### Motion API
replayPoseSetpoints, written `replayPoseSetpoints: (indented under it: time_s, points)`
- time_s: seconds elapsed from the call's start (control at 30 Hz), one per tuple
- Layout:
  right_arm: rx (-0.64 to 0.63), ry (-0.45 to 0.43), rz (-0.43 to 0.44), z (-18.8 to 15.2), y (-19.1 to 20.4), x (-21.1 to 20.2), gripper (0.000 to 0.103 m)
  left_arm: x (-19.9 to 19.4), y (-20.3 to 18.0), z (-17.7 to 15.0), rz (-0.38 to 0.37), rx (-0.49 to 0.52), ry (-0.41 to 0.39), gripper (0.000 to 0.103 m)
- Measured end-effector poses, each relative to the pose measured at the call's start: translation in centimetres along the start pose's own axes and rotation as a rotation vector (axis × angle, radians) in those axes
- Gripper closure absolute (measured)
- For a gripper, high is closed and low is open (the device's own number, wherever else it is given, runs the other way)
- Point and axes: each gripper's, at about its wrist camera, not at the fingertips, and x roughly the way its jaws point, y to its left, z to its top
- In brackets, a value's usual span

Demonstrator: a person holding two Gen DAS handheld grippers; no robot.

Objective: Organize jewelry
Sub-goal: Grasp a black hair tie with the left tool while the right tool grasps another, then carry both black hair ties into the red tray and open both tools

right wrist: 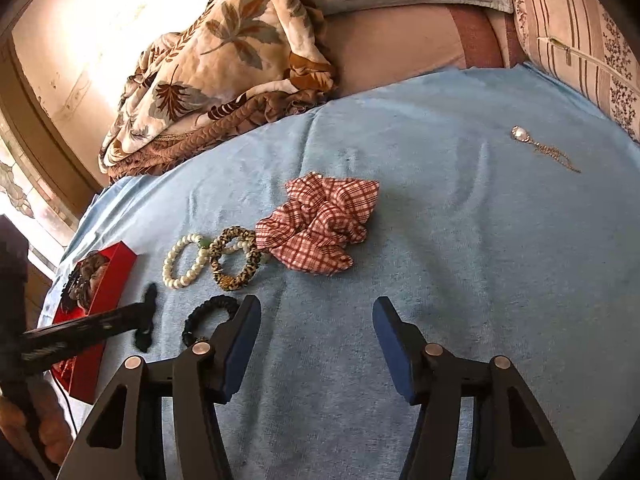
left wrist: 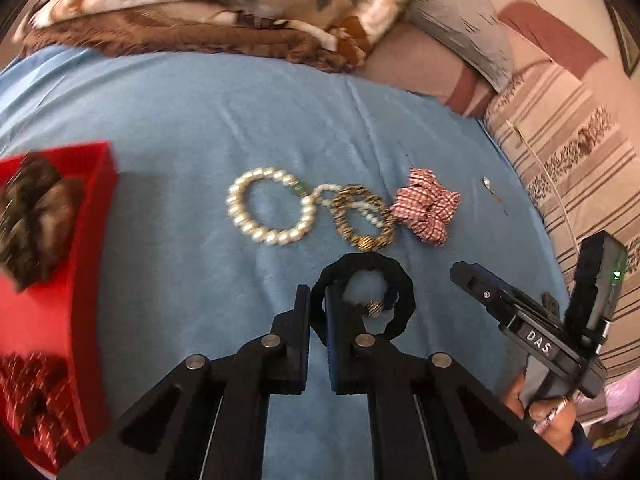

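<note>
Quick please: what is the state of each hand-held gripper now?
Left hand-held gripper: shut on the black hair tie.
Right hand-held gripper: open, holding nothing.

My left wrist camera looks steeply down, close over the pearl bracelet (left wrist: 270, 211). My right one sits right of it, farther back, facing likewise; both share that bracelet (right wrist: 188, 261).

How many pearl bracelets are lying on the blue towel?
2: a big pearl bracelet toward the red box, and a smaller pearl bracelet beside it, partly under a leopard-print band. More may be hidden.
</note>
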Motion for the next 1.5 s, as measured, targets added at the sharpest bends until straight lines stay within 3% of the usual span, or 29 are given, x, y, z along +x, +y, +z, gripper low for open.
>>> replayPoseSetpoints:
  time_s: [0.17,0.3,0.4,0.5,0.6,0.67,0.7,0.73,0.77,0.8,0.87,1.17,1.3,1.5]
  points:
    - [-0.048,0.038,0.086,-0.6,2.1,1.0,0.04,0.8,1.7,-1.3,0.11,-0.002,0.038,0.096]
    - [-0.108,0.073,0.079,-1.0,4.0,2.8,0.04,1.7,2.0,-2.2,0.158,0.016,0.047,0.095]
    - [-0.15,0.076,0.06,-1.1,5.1,3.8,0.04,1.9,1.4,-2.3,0.165,0.038,0.041,0.084]
    - [-0.177,0.081,0.031,-1.2,5.7,4.5,0.052,2.2,0.8,-2.5,0.149,0.055,0.027,0.069]
    - [-0.201,0.087,0.006,-1.3,6.1,4.9,0.064,2.8,-0.2,-3.1,0.187,0.099,0.002,0.064]
    - [-0.202,0.088,-0.007,-1.3,6.1,5.0,0.077,3.1,-1.0,-3.6,0.23,0.136,-0.013,0.064]
    - [-0.198,0.087,-0.007,-1.3,6.0,5.0,0.085,3.2,-1.2,-3.7,0.245,0.148,-0.02,0.07]
    - [-0.193,0.085,-0.003,-1.2,5.9,4.9,0.089,3.2,-1.5,-3.9,0.267,0.166,-0.027,0.085]
    - [-0.186,0.082,0.005,-1.2,5.7,4.8,0.092,3.1,-1.6,-4.0,0.271,0.177,-0.027,0.094]
    - [-0.183,0.078,0.007,-1.2,5.7,4.7,0.093,3.0,-1.6,-4.0,0.254,0.174,-0.016,0.096]
    - [-0.177,0.069,0.01,-1.3,5.7,4.5,0.094,2.5,-1.5,-3.9,0.217,0.158,-0.008,0.096]
    - [-0.14,0.024,0.001,-3.1,6.0,0.6,0.094,-4.7,-0.9,-4.3,0.149,0.107,-0.107,0.096]
    - [-0.12,0.021,0.015,-3.7,7.0,-1.4,0.094,-8.1,2.3,-4.2,0.166,0.03,-0.157,0.096]
    - [-0.193,0.012,0.044,-2.9,11.5,-3.6,0.094,-13.1,10.8,-4.4,0.258,-0.126,-0.233,0.096]
